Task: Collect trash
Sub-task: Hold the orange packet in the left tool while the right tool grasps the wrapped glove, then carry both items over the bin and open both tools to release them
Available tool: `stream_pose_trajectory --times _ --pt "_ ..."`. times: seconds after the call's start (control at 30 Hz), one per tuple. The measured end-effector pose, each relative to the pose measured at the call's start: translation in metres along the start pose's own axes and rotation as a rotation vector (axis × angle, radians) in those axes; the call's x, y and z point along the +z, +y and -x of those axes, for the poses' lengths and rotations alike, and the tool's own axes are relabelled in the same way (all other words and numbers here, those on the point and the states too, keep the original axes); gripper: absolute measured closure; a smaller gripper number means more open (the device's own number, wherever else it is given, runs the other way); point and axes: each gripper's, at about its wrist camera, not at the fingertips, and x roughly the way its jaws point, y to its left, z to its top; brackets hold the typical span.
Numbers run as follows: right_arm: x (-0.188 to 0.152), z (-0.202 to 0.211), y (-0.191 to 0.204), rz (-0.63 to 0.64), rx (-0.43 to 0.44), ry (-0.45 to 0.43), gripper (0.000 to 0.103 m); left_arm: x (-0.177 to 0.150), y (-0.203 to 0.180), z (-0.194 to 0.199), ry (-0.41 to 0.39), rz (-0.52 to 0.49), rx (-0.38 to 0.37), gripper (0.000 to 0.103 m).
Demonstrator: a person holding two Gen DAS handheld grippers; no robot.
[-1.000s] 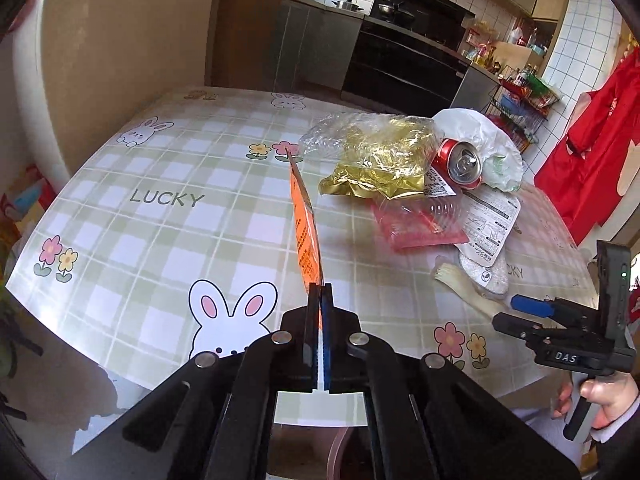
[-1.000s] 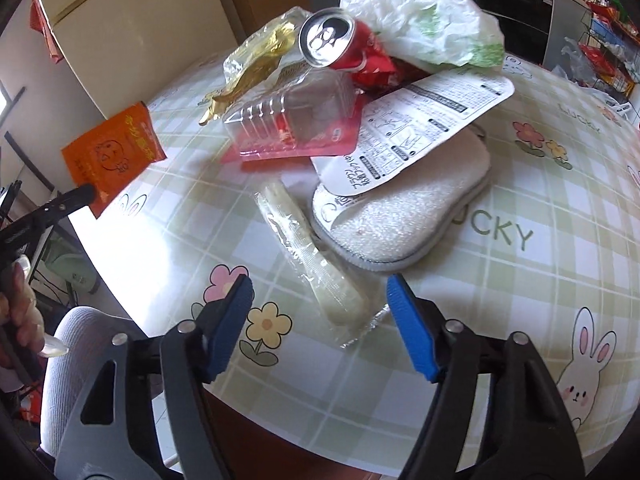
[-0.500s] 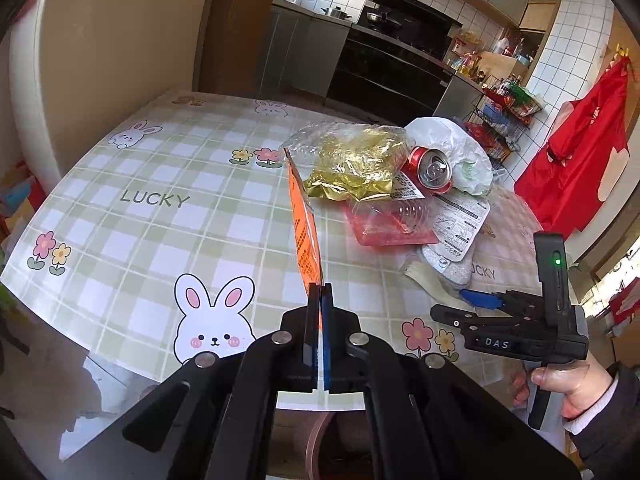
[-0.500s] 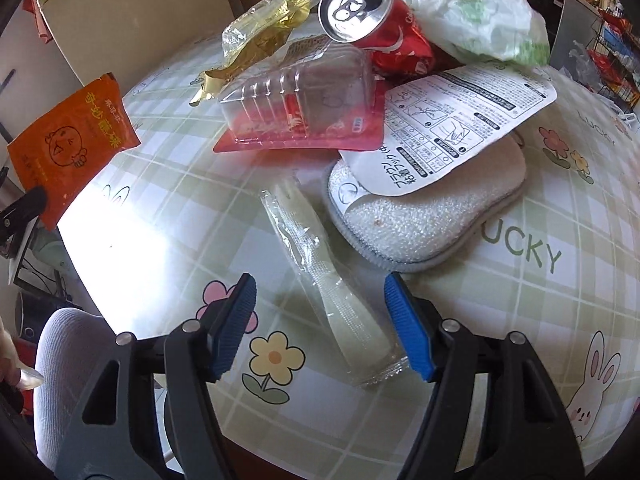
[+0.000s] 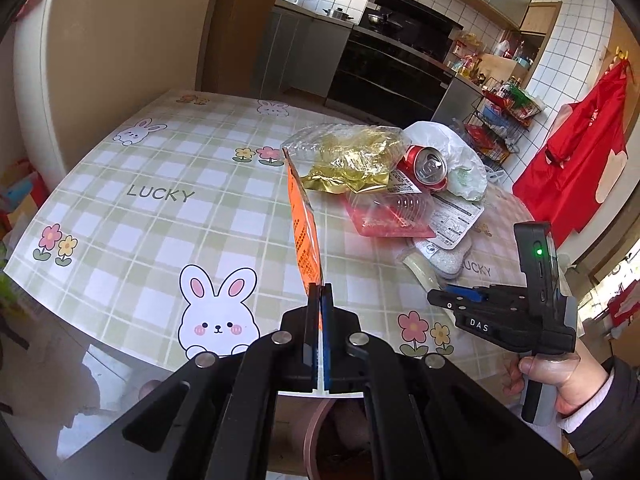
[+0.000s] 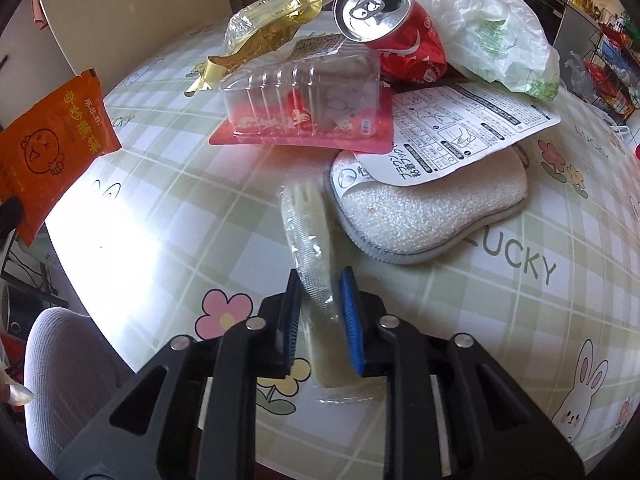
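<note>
Nearest to me, my left gripper (image 5: 319, 300) is pinched tight on the bottom edge of an orange sachet (image 5: 305, 224), which stands upright and edge-on above the near side of the table (image 5: 160, 216); from my right wrist view its flat face shows, orange with yellow lettering and a line-drawn cartoon face (image 6: 52, 144). My right gripper (image 6: 320, 300) is low over the table's near edge, its blue pads (image 6: 349, 300) on either side of a long clear wrapper (image 6: 306, 236) with a pale strip inside. The jaws are drawn in close around the wrapper's near end, but I cannot tell whether the pads are pressing it. The wrapper lies flat on the checked cloth, running away from me toward the pile. In the left wrist view my right hand (image 5: 560, 376) grips the handle from below, holding the tool level and pointing in over the table from the right. Just beyond the wrapper lies a white sponge pad (image 6: 424, 216), a printed instruction card (image 6: 460, 132) resting on it. Behind that sits a clear plastic clamshell (image 6: 304, 92) on a red backing, then a crumpled gold foil bag (image 6: 264, 32), a red drinks can (image 6: 384, 20) lying on its side with its top toward me, and farthest, a white plastic bag (image 6: 488, 20).
</note>
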Motion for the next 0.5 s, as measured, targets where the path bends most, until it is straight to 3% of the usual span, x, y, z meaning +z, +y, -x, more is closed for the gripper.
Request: stream_pose_trajectory --times 0.2,0.5 --pt "-0.012 0.016 -0.002 -0.044 0.040 -0.028 0.086 0.000 -0.006 0.009 -0.010 -0.011 -0.020 0.101" --pt "-0.027 0.079 -0.011 -0.135 0.102 -0.166 0.086 -0.004 -0.023 0.030 -0.033 -0.039 -0.061 0.101"
